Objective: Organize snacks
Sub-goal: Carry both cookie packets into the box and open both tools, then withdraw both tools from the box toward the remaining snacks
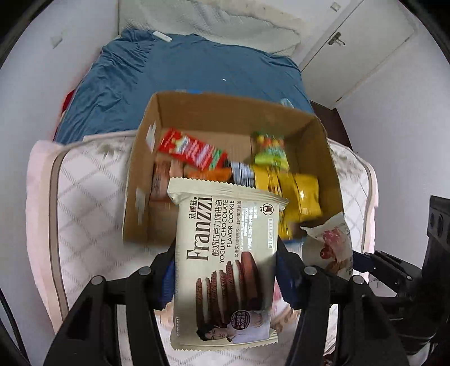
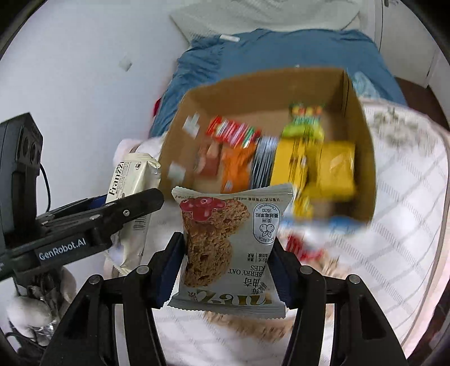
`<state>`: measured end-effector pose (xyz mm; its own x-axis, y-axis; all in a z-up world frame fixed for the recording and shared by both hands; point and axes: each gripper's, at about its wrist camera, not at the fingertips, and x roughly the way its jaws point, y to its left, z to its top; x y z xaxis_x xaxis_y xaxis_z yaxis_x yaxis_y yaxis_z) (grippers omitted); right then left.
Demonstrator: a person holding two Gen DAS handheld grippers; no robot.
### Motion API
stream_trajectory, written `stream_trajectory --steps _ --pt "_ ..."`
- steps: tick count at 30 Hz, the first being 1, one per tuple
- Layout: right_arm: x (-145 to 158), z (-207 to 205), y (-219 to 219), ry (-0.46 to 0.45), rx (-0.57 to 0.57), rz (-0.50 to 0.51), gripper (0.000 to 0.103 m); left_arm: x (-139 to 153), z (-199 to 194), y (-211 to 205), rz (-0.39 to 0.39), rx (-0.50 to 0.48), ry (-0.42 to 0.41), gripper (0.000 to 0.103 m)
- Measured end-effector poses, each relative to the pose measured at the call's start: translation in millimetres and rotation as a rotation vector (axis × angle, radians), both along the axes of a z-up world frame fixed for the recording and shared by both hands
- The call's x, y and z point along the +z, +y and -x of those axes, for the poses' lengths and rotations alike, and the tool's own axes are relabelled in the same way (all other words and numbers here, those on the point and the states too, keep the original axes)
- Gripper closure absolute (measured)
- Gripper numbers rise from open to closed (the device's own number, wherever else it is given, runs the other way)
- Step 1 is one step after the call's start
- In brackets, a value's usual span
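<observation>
Bed: white quilted mattress (image 1: pixel 84 197) with a blue sheet (image 1: pixel 182 70) bunched over its far half, toward a white pillow (image 1: pixel 213 22) at the wall.

Cardboard box (image 1: pixel 197 109) sat open-topped on the mattress, just beyond both grippers. Contents, blurred: a red packet (image 1: pixel 191 149) leaning at the back left, a green packet (image 1: pixel 271 153) at the back right, yellow packets (image 1: pixel 298 194) along the right side, an orange packet (image 2: pixel 236 166) and a brownish one to the left of it. A few loose wrappers lay on the mattress by the box's near right corner, too smeared to identify.

Left gripper (image 1: pixel 225 270): jaws closed partway onto the cream Franzzi chocolate cookie pack (image 1: pixel 225 259), pads pressed against its two long edges. Pack was held off the mattress, upright in the left wrist view, its top edge overlapping the near wall of the box.

Right gripper (image 2: pixel 227 261): same posture, jaws partly closed and clamped on the sides of the cranberry oat cookie pack (image 2: pixel 230 239), print upside down to the right wrist camera. Pack was clear of the bed, just short of the box's near wall.

The two held packs hung side by side, near each other but apart.
</observation>
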<state>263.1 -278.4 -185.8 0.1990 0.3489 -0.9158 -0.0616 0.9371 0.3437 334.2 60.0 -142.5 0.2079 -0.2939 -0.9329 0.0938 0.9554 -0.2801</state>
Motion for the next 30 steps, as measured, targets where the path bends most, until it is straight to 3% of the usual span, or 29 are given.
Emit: stream_trajectory --steps 5,10,20,21,22,24,30 --pt "-18.7 -79.0 -5.7 0.029 -0.030 0.065 0.042 -22.7 -81.2 -7.1 0.007 -0.008 0.077 0.047" --pt "-43.6 -134.2 -9.8 0.064 -0.057 0.110 0.042 -50.1 -138.5 -20.9 0.000 -0.038 0.138 0.047" --pt "-88.6 -181.9 -21.3 0.141 -0.072 0.098 0.041 -105.7 -191.8 -38.8 0.021 -0.063 0.257 0.045" --pt "-88.6 -181.9 -21.3 0.141 -0.072 0.098 0.039 -109.7 -194.8 -37.7 0.032 -0.051 0.261 0.041" --pt "-92.9 -186.2 -22.0 0.150 -0.071 0.111 0.024 -111.1 -196.9 -36.3 0.036 -0.043 0.253 0.030" --pt "-96.8 -191.7 -20.8 0.138 -0.054 0.161 0.005 -113.7 -199.1 -33.0 0.023 -0.029 0.240 0.011" --pt "-103.0 -193.6 -24.4 0.154 -0.054 0.187 0.005 -117.3 -197.9 -26.5 -0.036 -0.002 0.212 0.008"
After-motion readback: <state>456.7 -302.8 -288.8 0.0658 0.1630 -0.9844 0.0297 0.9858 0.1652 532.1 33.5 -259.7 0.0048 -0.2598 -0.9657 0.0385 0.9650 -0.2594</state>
